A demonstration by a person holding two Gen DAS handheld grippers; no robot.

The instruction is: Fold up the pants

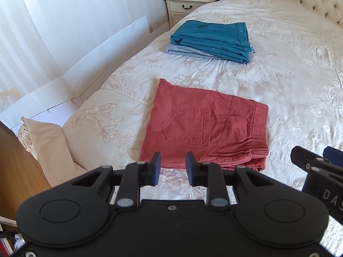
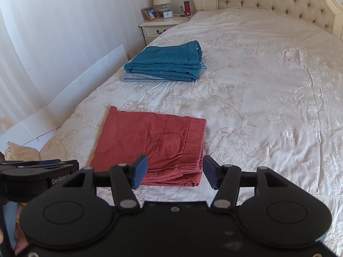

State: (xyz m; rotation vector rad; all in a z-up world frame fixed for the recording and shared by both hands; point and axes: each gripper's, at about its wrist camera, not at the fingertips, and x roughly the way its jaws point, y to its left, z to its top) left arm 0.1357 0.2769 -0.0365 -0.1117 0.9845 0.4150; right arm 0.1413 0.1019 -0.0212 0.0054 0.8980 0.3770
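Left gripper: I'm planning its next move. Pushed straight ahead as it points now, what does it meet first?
Probably the near edge of the folded red pants; the open left gripper points straight at them, though depth is unclear.

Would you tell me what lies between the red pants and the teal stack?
Nothing: only bare bedspread separates the red pants from the teal stack, clearest in the right wrist view.

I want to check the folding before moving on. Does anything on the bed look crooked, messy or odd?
Nothing serious stands out. The red pants lie folded flat on the bedspread, apart from both open tools. The teal stack sits skewed on a grey garment, whose corner peeks out, and a drawstring trails from its near-right corner.
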